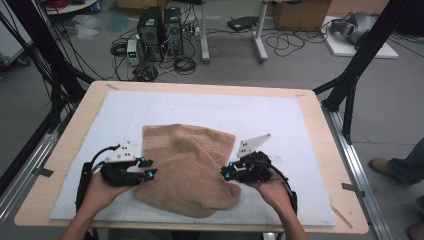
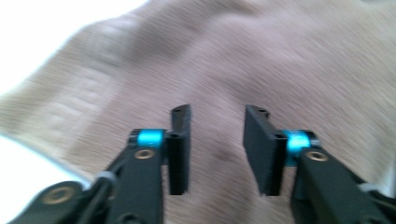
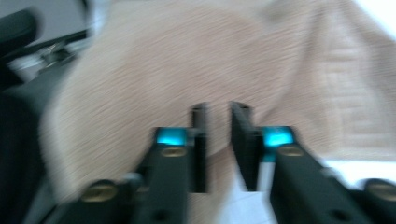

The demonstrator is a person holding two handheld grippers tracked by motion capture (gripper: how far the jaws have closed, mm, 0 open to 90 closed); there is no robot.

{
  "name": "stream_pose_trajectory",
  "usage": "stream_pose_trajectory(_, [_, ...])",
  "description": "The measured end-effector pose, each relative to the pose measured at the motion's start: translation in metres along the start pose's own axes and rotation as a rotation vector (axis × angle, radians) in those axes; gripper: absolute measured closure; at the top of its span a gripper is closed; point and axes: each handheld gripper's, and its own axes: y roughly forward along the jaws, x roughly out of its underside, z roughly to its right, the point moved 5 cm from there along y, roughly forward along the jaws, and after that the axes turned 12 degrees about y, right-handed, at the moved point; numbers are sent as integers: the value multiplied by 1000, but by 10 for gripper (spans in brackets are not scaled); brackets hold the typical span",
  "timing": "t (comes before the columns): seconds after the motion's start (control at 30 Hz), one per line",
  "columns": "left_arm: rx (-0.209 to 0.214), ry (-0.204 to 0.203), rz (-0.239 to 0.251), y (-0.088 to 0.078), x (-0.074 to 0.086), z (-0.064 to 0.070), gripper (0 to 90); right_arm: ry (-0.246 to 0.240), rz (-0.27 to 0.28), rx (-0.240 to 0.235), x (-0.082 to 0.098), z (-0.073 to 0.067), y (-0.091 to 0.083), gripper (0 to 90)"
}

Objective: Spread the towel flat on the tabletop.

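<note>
towel: the tan towel (image 1: 187,167) lay crumpled in the near middle of the surface (image 1: 300,107), on its white mat (image 1: 280,120), one fold already over itself and the near edge bulging toward the person.
left tongs: the left tongs (image 1: 149,167) sat at the towel's left edge, jaws apart; in the left gripper view (image 2: 217,149) cloth lay beyond the gap and nothing was pinched between them.
right tongs: the right tongs (image 1: 226,172) sat at the towel's near-right corner, jaws standing a little apart; in the right gripper view (image 3: 218,149) the towel's edge lay just ahead, not clamped.
risk, grip: either pair of tongs might have closed on one layer only, or on air, because the edges were bunched and rounded; the fold would then have come out skewed.
risk, drag: pulling one side harder than the other could have slid the whole towel across the mat rather than folding it.
risk, view: both gripper views were blurred, so exact contact with the cloth could not be told.
containers: none stood on the surface; boxes (image 1: 300,15) on the far floor had contents that could not be told.
</note>
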Motion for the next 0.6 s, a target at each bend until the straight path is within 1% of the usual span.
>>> stream_pose_trajectory(0.03, [0, 0, 0, 0, 0, 0, 548, 6, -5, 10, -4, 7, 4, 724])
stream_pose_trajectory(0.07, [-59, -8, 10, 6, -2, -16, 523, 15, -2, 35, -7, 15, 10, 683])
stream_pose_trajectory(0.1, [-71, -17, 11, 11, -1, -23, 518, 25, -7, 68, -8, 24, 17, 674])
stream_pose_trajectory(0.13, [-77, -28, 2, 17, 0, -28, 518, 47, -20, 74, -8, 31, 24, 660])
stream_pose_trajectory(0.17, [-85, -33, -21, 24, 4, -33, 521, 63, -19, 102, -7, 39, 30, 639])
stream_pose_trajectory(0.2, [-82, -46, -43, 31, 8, -37, 521, 72, -22, 139, -7, 47, 35, 634])
stream_pose_trajectory(0.23, [-82, -46, -43, 31, 8, -37, 523, 77, -24, 151, -6, 53, 39, 614])
stream_pose_trajectory(0.27, [-79, -87, -99, 41, 18, -46, 522, 94, -20, 173, -5, 58, 43, 573])
stream_pose_trajectory(0.3, [-79, -99, -127, 44, 23, -49, 517, 106, -20, 196, -4, 63, 45, 567])
stream_pose_trajectory(0.33, [-85, -112, -144, 47, 27, -51, 512, 114, -24, 202, -3, 66, 48, 557])
stream_pose_trajectory(0.37, [-85, -112, -144, 47, 27, -51, 505, 124, -32, 218, -2, 69, 51, 549])
stream_pose_trajectory(0.4, [-91, -134, -184, 53, 33, -55, 491, 128, -44, 228, 0, 71, 54, 551])
stream_pose_trajectory(0.43, [-91, -134, -184, 53, 33, -55, 490, 134, -62, 229, 2, 72, 56, 559])
stream_pose_trajectory(0.47, [-89, -131, -199, 57, 37, -55, 490, 135, -50, 240, 2, 73, 57, 591])
stream_pose_trajectory(0.5, [-104, -116, -201, 57, 37, -54, 507, 129, -46, 255, 3, 72, 57, 618])
stream_pose_trajectory(0.53, [-104, -116, -201, 57, 37, -54, 529, 116, -45, 264, 3, 72, 57, 647])
stream_pose_trajectory(0.57, [-116, -106, -206, 58, 36, -54, 553, 115, -46, 268, 2, 72, 57, 674])
stream_pose_trajectory(0.6, [-116, -106, -206, 58, 36, -54, 575, 117, -46, 266, 2, 73, 57, 706])
